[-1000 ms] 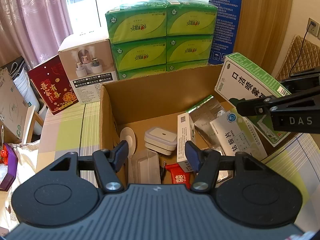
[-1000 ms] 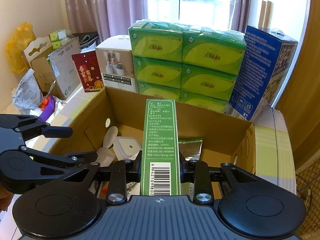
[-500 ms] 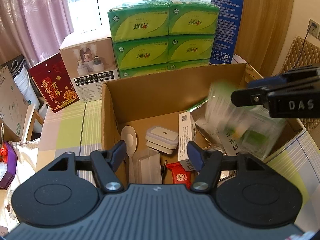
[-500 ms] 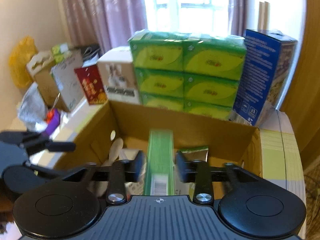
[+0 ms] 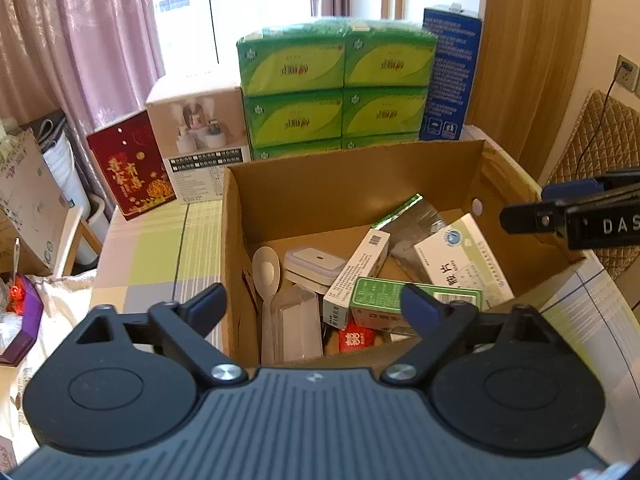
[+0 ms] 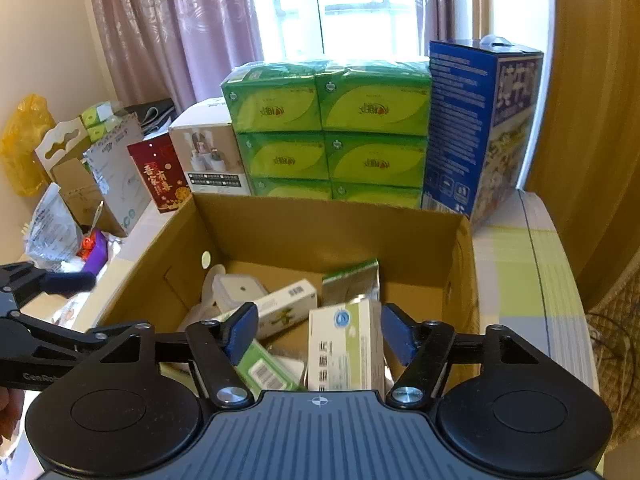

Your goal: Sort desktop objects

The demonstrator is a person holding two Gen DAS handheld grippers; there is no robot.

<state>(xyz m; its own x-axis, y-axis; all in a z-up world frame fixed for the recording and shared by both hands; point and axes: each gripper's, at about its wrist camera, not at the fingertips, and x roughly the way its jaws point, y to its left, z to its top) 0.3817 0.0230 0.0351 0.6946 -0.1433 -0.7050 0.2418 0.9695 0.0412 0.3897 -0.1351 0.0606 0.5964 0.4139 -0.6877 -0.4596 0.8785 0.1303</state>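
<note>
1. Right gripper (image 6: 316,336) hangs over the near right part of the carton (image 6: 320,220) with its jaws spread wide and nothing between them; a second ago it clamped the green box upright on its narrow edge.
2. Green box (image 5: 400,300) now lies flat inside the carton at the near side – below and a little left of the right gripper, resting on a white carton (image 5: 356,276) and just beside the white-and-green medicine box (image 5: 464,264). In the right wrist view only its barcode end (image 6: 264,372) shows, under the left finger.
3. Its long axis runs roughly left to right across the carton in the left wrist view.
4. Left gripper (image 5: 312,308) is also spread open and empty, held above the carton's near left corner. In its own view its right finger overlaps the green box, so it looks about as near as the right gripper – which is nearer I cannot tell.
5. Half a second ago the box was a falling blur; now it is at rest, and the drop looks done.
6. Around it: a spoon (image 5: 266,268), a lidded tub (image 5: 316,264), a foil pouch (image 5: 416,224); tissue packs (image 5: 340,92) stand behind the carton.
</note>
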